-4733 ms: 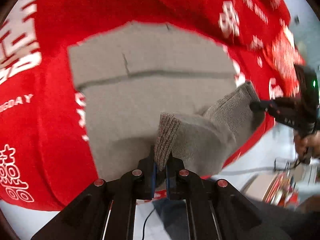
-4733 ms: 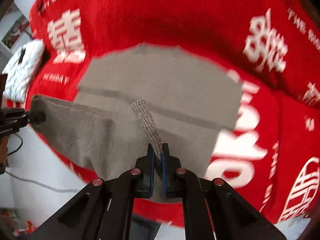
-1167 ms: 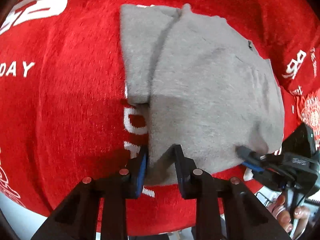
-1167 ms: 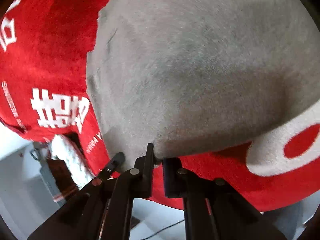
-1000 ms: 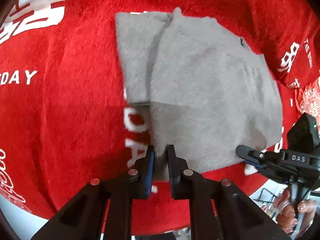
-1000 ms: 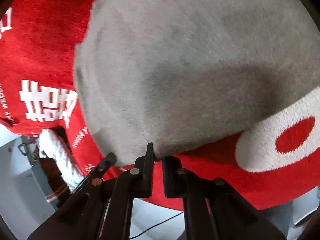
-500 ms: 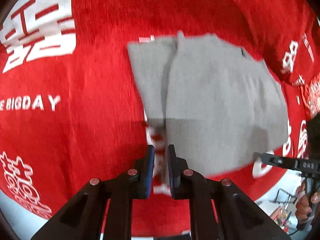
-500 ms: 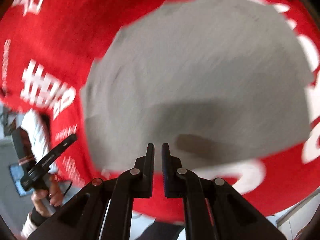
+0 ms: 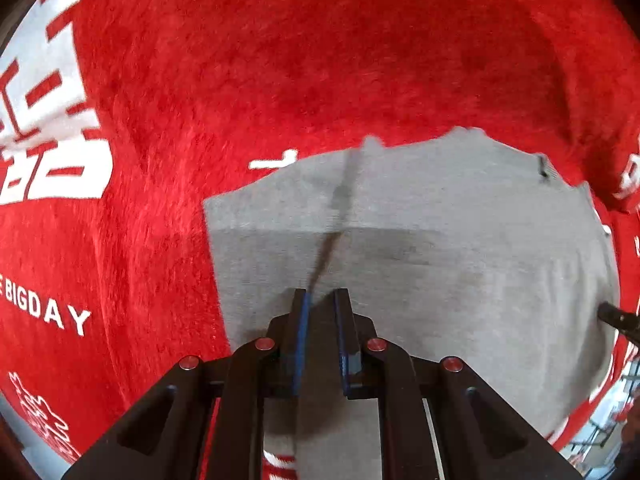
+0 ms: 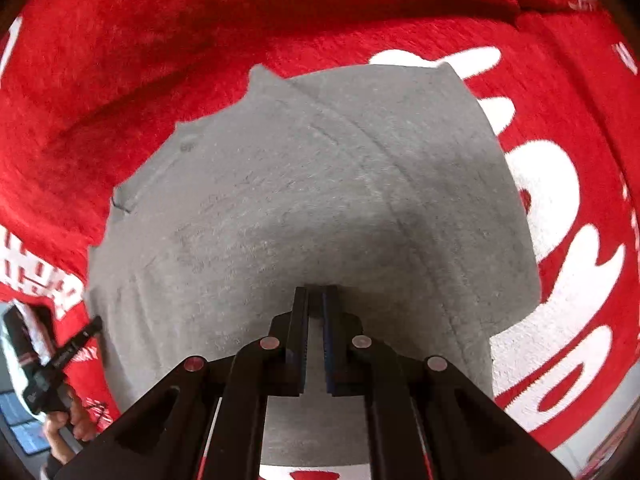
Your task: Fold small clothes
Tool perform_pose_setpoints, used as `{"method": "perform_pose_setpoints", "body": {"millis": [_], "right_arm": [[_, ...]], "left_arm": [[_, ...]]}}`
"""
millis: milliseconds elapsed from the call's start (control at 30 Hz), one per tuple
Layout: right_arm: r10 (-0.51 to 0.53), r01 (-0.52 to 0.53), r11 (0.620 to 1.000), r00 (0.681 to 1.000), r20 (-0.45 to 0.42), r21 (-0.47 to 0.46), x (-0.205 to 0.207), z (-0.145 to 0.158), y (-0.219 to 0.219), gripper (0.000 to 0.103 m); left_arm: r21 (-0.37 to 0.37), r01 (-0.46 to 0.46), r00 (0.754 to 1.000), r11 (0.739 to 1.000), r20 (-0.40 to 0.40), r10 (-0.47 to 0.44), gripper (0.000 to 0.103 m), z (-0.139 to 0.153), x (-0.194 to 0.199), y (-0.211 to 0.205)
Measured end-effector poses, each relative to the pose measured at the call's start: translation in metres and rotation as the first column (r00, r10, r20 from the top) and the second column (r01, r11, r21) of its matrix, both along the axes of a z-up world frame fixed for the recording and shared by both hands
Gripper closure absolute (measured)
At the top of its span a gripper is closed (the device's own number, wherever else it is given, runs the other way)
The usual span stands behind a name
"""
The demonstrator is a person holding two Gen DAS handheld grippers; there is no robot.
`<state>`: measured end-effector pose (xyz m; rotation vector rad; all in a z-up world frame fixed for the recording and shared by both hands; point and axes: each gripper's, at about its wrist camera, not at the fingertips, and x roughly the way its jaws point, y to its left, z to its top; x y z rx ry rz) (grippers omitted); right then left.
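Note:
A folded grey garment [image 9: 440, 248] lies flat on a red cloth with white lettering [image 9: 200, 80]. It also shows in the right wrist view [image 10: 320, 200]. My left gripper [image 9: 321, 296] hovers over the garment's near left part, jaws a small way apart, holding nothing. My right gripper [image 10: 317, 292] hovers over the garment's near edge, jaws nearly together with a thin gap, holding nothing. The right gripper's tip shows at the right edge of the left wrist view [image 9: 618, 318]. The left gripper shows at the left edge of the right wrist view [image 10: 68, 352], held by a hand.
The red cloth [image 10: 200, 20] covers the table and has a ridge behind the garment. The table's edge runs at the lower right of the right wrist view [image 10: 592, 432]. A white item [image 10: 12, 344] lies beyond the cloth's left edge.
Both grippers let go of the garment's near edge and lifted off. The garment now lies folded flat. Both grippers have moved forward over it.

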<state>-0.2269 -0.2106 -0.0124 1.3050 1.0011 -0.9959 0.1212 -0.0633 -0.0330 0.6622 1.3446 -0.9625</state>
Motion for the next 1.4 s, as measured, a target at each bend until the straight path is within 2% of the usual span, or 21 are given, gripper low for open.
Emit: {"method": "perform_pose_setpoints", "body": {"millis": [100,267,333,400,600,700,733,767,800,833,900,933,967,1067,1100,1133,1167,1300,1400], "right_arm": [[-0.019,0.019,1.0,1.0,-0.012,-0.003,-0.009,0.005,0.001,0.095],[-0.024,0.023,0.999,1.0,0.014,0.026,-0.01,0.016,0.013,0.095],[-0.014,0.013,0.999,0.999,0.029,0.033,-0.008,0.02,0.023,0.095],[-0.003,0.001,0.999,0.999,0.045,0.04,-0.003,0.023,0.032,0.095],[0.05,-0.058,0.995,0.994,0.097,0.081,0.026,0.026,0.061,0.095],[0.081,-0.094,0.99,0.99,0.118,0.103,0.041,0.025,0.076,0.094],[0.092,-0.105,0.989,0.988,0.123,0.108,0.045,0.025,0.08,0.094],[0.1,-0.115,0.987,0.987,0.129,0.114,0.054,0.022,0.084,0.094],[0.106,-0.123,0.985,0.985,0.136,0.119,0.058,0.021,0.086,0.094],[0.112,-0.13,0.984,0.984,0.141,0.124,0.062,0.02,0.089,0.092],[0.122,-0.142,0.981,0.982,0.145,0.133,0.07,0.018,0.094,0.076],[0.124,-0.144,0.98,0.981,0.146,0.136,0.072,0.018,0.095,0.057],[0.126,-0.147,0.98,0.981,0.149,0.137,0.073,0.019,0.098,0.043],[0.137,-0.16,0.977,0.977,0.16,0.138,0.081,0.02,0.104,0.038],[0.14,-0.164,0.976,0.977,0.163,0.143,0.084,0.02,0.106,0.034],[0.141,-0.167,0.975,0.975,0.169,0.147,0.086,0.019,0.109,0.024],[0.143,-0.17,0.974,0.973,0.18,0.147,0.088,0.019,0.112,0.021],[0.159,-0.187,0.971,0.97,0.183,0.146,0.095,0.019,0.12,0.021],[0.16,-0.189,0.971,0.969,0.188,0.146,0.099,0.018,0.124,0.017]], "left_arm": [[0.002,-0.026,0.999,1.0,-0.031,0.026,0.088,0.001,0.007,0.004],[0.025,-0.006,1.0,1.0,-0.009,0.007,0.088,0.009,0.004,0.013],[0.027,-0.007,1.0,1.0,0.023,0.007,0.088,0.013,0.0,0.017],[0.037,-0.008,0.999,0.999,0.05,0.007,0.088,0.016,-0.005,0.024],[0.069,-0.009,1.0,0.998,0.0,0.009,0.088,0.023,-0.015,0.037],[0.078,-0.012,1.0,0.997,0.005,0.012,0.088,0.027,-0.021,0.047],[0.079,-0.016,1.0,0.997,0.01,0.015,0.078,0.027,-0.021,0.049],[0.081,-0.022,1.0,0.997,0.018,0.02,0.04,0.029,-0.022,0.053],[0.079,-0.03,0.999,0.996,0.027,0.028,0.019,0.03,-0.021,0.055],[0.07,-0.038,0.999,0.997,0.042,0.035,0.004,0.032,-0.021,0.058],[0.056,-0.029,0.998,0.998,0.059,0.026,0.004,0.037,-0.023,0.064],[0.061,-0.029,0.998,0.998,0.062,0.025,0.004,0.038,-0.025,0.066],[0.066,-0.031,0.998,0.997,0.064,0.027,0.003,0.038,-0.025,0.069],[0.086,-0.039,0.996,0.996,0.08,0.032,0.003,0.037,-0.02,0.072],[0.084,-0.045,0.996,0.995,0.079,0.038,0.003,0.038,-0.02,0.075],[0.082,-0.053,0.996,0.995,0.074,0.047,0.003,0.039,-0.018,0.079],[0.081,-0.06,0.996,0.995,0.071,0.055,0.003,0.036,-0.015,0.079],[0.072,-0.083,0.996,0.994,0.049,0.08,0.001,0.031,-0.008,0.075],[0.082,-0.076,0.996,0.994,0.05,0.072,0.001,0.03,-0.008,0.077]]}}
